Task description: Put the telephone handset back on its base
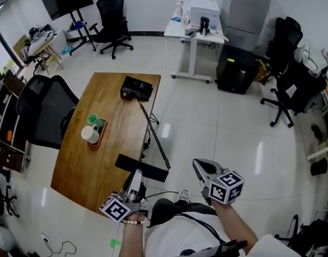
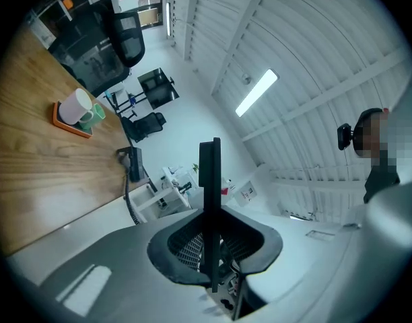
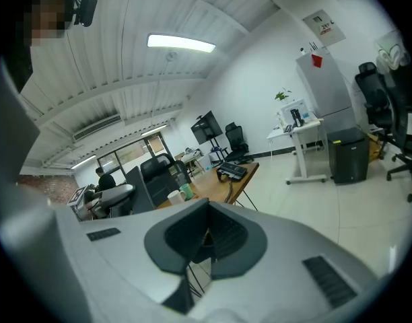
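Two cups, a white mug (image 1: pixel 89 134) and a green cup (image 1: pixel 95 121), sit on an orange tray (image 1: pixel 102 138) left of my line, with an office chair (image 1: pixel 46 111) beside the table (image 1: pixel 78 170). My left gripper (image 1: pixel 136 175) clamps the handset (image 1: pixel 145 169), whose long axis lies crosswise over the near table edge. It is well apart from the base (image 1: pixel 136 88) at the far end, joined by the cord (image 1: pixel 153 130). My right gripper (image 1: pixel 198 165) is closed and empty.

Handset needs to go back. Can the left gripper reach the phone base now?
Probably, after a step forward: the left gripper, shut on the handset, is at the table's near end, the base at its far end; bare wood lies between.
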A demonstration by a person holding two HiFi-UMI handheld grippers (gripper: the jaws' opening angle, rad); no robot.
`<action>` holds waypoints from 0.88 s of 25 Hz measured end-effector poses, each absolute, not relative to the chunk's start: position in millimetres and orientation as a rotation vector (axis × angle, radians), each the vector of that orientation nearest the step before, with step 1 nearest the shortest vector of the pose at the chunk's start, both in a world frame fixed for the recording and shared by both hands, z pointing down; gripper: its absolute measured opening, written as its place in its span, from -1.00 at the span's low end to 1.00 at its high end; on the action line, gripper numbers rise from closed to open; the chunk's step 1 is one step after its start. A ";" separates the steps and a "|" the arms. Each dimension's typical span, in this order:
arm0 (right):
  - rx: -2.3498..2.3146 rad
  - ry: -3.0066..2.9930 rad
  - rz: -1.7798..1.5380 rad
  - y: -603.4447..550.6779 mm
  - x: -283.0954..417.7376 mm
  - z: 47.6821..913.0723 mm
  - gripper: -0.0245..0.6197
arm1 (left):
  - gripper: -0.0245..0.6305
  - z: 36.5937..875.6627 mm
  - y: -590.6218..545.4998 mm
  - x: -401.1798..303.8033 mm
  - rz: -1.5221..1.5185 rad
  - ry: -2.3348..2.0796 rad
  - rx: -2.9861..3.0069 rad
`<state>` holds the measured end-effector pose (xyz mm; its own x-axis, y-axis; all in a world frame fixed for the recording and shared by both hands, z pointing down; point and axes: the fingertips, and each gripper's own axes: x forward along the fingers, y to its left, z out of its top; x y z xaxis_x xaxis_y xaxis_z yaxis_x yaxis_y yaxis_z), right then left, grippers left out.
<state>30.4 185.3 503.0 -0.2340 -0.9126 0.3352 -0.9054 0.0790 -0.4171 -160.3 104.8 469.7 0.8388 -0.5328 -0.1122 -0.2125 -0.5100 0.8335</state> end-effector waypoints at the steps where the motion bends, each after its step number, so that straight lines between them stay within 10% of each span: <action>1: -1.933 2.298 -0.876 184.2 34.2 504.4 -0.92 | -0.71 469.1 102.4 -155.8 -0.449 -0.546 2.109; 22: -1.898 2.323 -0.928 122.6 88.6 521.5 -0.92 | -0.71 481.0 45.8 -97.2 -0.452 -0.576 2.076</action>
<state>88.6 122.6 521.5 -0.2691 -0.8948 0.3563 -0.8939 0.0944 -0.4382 -97.2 45.8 481.0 0.8242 -0.5579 -0.0970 -0.2260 -0.4812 0.8469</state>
